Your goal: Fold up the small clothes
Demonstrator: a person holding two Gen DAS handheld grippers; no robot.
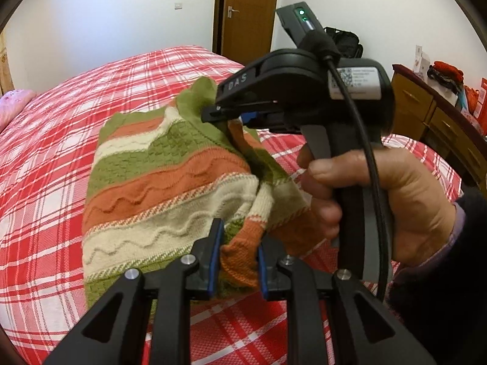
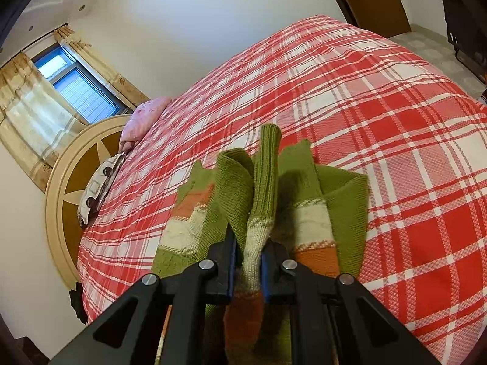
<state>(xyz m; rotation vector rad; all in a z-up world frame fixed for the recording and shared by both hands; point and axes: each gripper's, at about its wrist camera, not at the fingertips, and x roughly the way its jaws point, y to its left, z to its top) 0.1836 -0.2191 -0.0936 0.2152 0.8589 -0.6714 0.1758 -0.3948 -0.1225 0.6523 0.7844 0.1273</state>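
Note:
A small knitted sweater (image 1: 158, 182) with green, orange and cream stripes lies on the red plaid bed (image 1: 61, 158). My left gripper (image 1: 237, 255) is shut on an orange and green part of its near edge. My right gripper (image 1: 219, 112) shows in the left wrist view, held by a hand, shut on the sweater's far green edge and lifting it. In the right wrist view the right gripper (image 2: 248, 261) pinches a bunched green and cream part of the sweater (image 2: 264, 182), which stands up between the fingers.
A wooden door (image 1: 246, 9) is beyond the bed. A wooden dresser (image 1: 426, 106) with red items stands at the right. Pillows (image 2: 143, 121) and a round headboard (image 2: 61, 188) are at the bed's head, under a curtained window (image 2: 73, 88).

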